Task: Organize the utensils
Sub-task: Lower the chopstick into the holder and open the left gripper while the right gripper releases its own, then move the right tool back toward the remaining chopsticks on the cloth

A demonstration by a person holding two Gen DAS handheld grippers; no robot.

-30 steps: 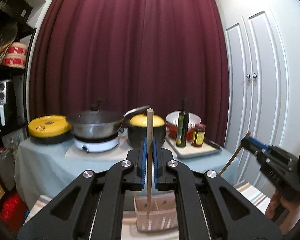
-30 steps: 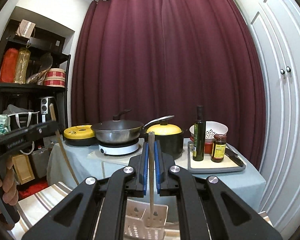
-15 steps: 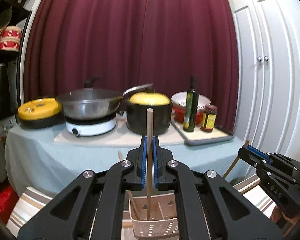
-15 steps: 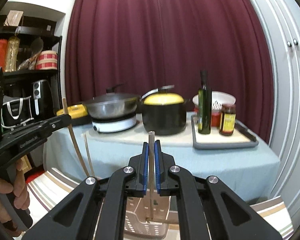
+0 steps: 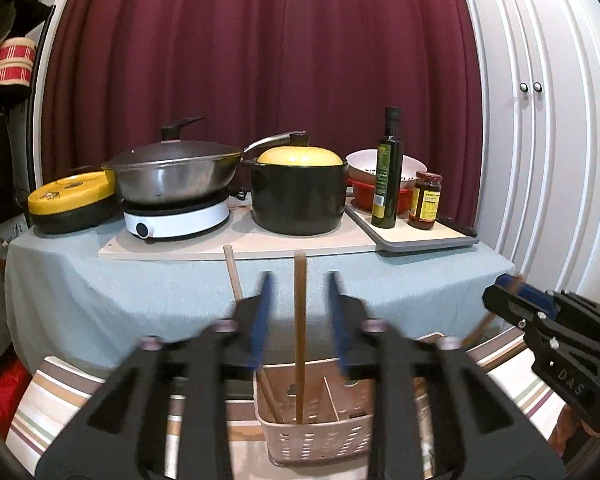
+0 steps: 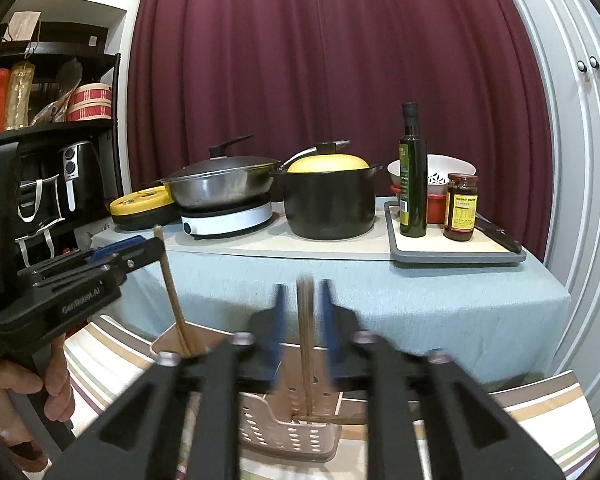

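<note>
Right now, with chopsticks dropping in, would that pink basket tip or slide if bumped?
Probably it slides or tips fairly readily: the basket looks like thin perforated plastic, so likely light. The chopstick standing tall inside, between the left tool's open fingers, could lever it over if knocked. How the striped cloth grips, I cannot tell.

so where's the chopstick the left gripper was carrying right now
In the left wrist view the chopstick stands upright in the pink utensil basket, centred between the open left gripper fingers, with a second stick leaning to its left.
</note>
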